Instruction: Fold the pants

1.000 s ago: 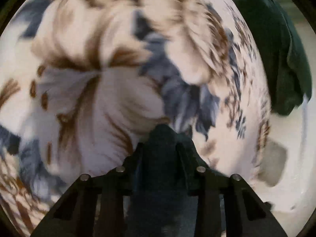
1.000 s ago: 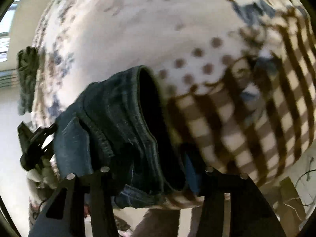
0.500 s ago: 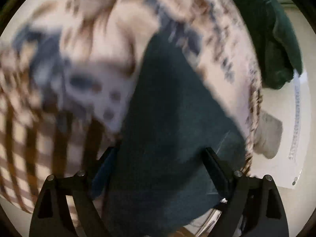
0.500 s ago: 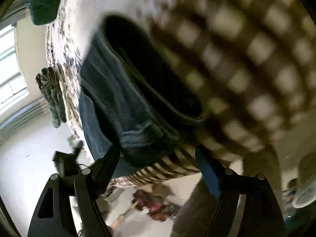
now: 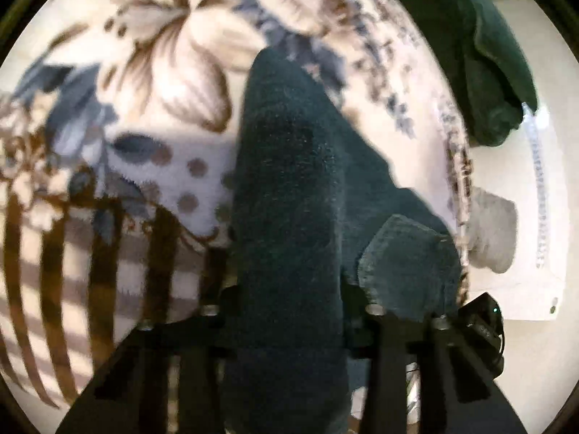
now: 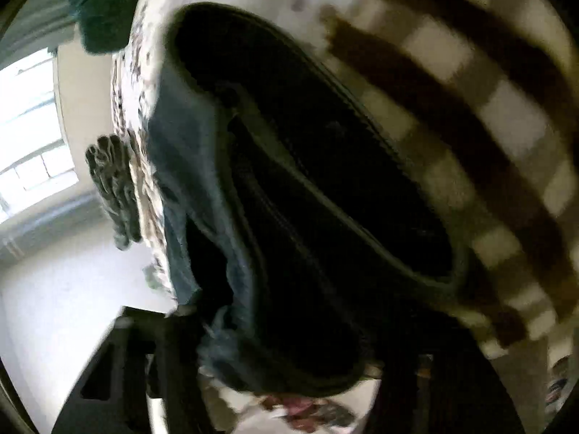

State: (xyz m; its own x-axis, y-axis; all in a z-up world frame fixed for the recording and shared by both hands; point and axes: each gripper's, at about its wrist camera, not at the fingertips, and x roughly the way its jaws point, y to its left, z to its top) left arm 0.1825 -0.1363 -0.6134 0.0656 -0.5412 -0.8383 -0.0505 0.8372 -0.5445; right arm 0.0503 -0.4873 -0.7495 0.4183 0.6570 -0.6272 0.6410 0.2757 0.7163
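Dark blue jeans (image 5: 289, 162) lie on a bed blanket (image 5: 163, 54) with flower and check patterns. In the left wrist view a thick roll of the denim runs up between the fingers of my left gripper (image 5: 289, 307), whose jaws are closing on it. In the right wrist view the same jeans (image 6: 307, 181) show their open waistband and dark inside. My right gripper (image 6: 289, 340) has the waistband edge between its fingers, its jaws closing on the cloth. The checked blanket (image 6: 488, 90) lies under the jeans. Both fingertip pairs are mostly hidden by denim.
A dark green garment (image 5: 481, 54) lies at the bed's far right edge, with a grey cloth (image 5: 495, 231) lower down beside the bed. In the right wrist view a grey-green cloth (image 6: 112, 188) hangs at the bed's edge, with a bright window (image 6: 29, 126) behind it.
Both grippers opened wide half a second ago and have closed again on the jeans. The left now holds a thicker roll of denim; the right view has swung closer to the waistband.
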